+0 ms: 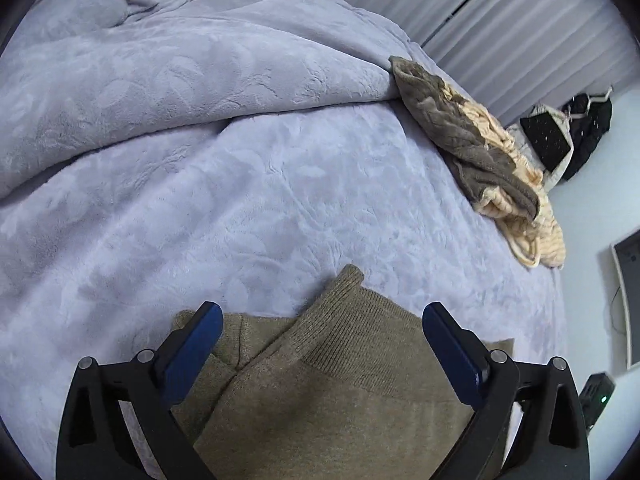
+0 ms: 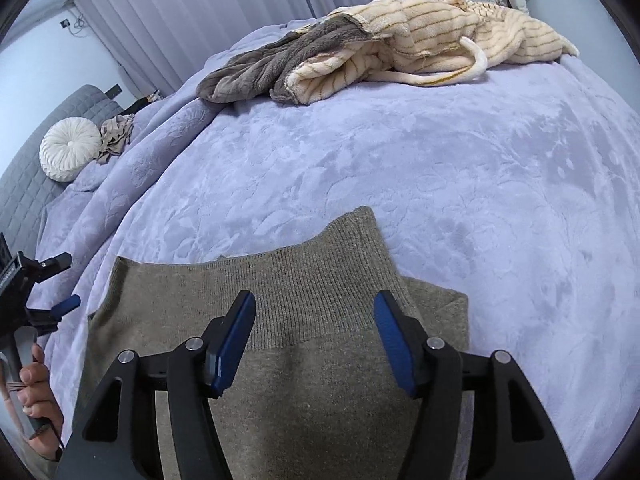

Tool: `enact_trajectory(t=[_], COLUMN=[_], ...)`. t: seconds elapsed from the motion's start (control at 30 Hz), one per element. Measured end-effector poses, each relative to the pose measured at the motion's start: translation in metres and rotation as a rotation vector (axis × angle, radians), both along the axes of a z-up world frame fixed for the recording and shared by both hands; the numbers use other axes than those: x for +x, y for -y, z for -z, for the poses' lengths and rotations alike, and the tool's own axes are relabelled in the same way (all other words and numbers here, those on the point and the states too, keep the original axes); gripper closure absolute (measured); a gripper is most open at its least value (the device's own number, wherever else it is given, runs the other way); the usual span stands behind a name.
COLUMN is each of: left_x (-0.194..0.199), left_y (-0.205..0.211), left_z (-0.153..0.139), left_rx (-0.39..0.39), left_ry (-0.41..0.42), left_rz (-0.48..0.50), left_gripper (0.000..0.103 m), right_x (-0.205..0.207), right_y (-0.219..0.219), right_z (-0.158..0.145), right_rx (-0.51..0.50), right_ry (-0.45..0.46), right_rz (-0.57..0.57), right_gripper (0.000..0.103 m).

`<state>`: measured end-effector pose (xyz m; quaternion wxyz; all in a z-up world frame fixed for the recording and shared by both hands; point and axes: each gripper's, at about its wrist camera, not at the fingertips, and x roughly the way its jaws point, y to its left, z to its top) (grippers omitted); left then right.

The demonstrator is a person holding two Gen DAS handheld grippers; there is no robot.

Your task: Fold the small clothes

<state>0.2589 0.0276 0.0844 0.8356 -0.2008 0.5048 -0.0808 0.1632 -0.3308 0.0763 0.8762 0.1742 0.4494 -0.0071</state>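
Observation:
An olive-brown knit sweater (image 1: pixel 332 364) lies folded on the lavender blanket (image 1: pixel 248 184), its ribbed hem uppermost. My left gripper (image 1: pixel 322 320) hovers over it with the blue pads wide apart and nothing pinched. In the right wrist view the same sweater (image 2: pixel 304 280) spreads flat under my right gripper (image 2: pixel 314 308), which stands open above the ribbed band, pads off the fabric. The left gripper (image 2: pixel 66 306) shows at the left edge there, held by a hand (image 2: pixel 38 392).
A grey and cream striped fleece pile (image 2: pixel 380 52) lies at the far side of the bed, also seen as a fleece pile (image 1: pixel 492 160). A round white cushion (image 2: pixel 70 148) and a crumpled beige garment (image 2: pixel 116 136) sit near the headboard. Curtains (image 1: pixel 500 20) hang behind.

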Motion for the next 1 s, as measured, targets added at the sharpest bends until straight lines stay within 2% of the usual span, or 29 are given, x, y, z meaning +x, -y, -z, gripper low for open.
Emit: enact_trajectory(t=[0.07,0.23,0.47,0.57,0.63,0.8,0.93,1.0], left_x=[-0.007,-0.015,-0.005,-0.013,-0.025,-0.057,-0.089,-0.106], left_y=[0.016,0.059,0.075,0.079,0.075,0.054,0.028,0.011], left_z=[-0.001,0.013,0.052,0.048,0.035,0.007,-0.004,-0.004], left_rx=[0.072,0.145,0.356,0.432,0.426,0.407,0.387,0.353], left_ry=[0.019,0.022,-0.022,-0.005,0.019,0.059,0.073,0.064], left_rz=[0.057,0.211,0.216,0.231,0.236,0.204,0.177,0.155], left_gripper=[0.003,0.003,0.003,0.003,0.003,0.003,0.003,0.003], right_x=[0.007,0.026,0.035,0.036,0.029,-0.012,-0.046,-0.061], right_y=[-0.008,-0.014,-0.008,-0.01,-0.015,-0.029,-0.042,-0.05], right_z=[0.004,0.026,0.037,0.034,0.025,-0.008,-0.027,-0.034], right_rx=[-0.02,-0.082,-0.116,-0.134,-0.162,-0.192,-0.179,-0.174], right_ry=[-0.01,-0.072,-0.097,-0.11,-0.109,-0.037,-0.005,0.001], right_rz=[-0.027,-0.043,-0.032,-0.03,-0.019,-0.015,-0.015,-0.018], right_gripper=[0.037,0.038,0.037,0.037,0.037,0.037,0.037,0.037])
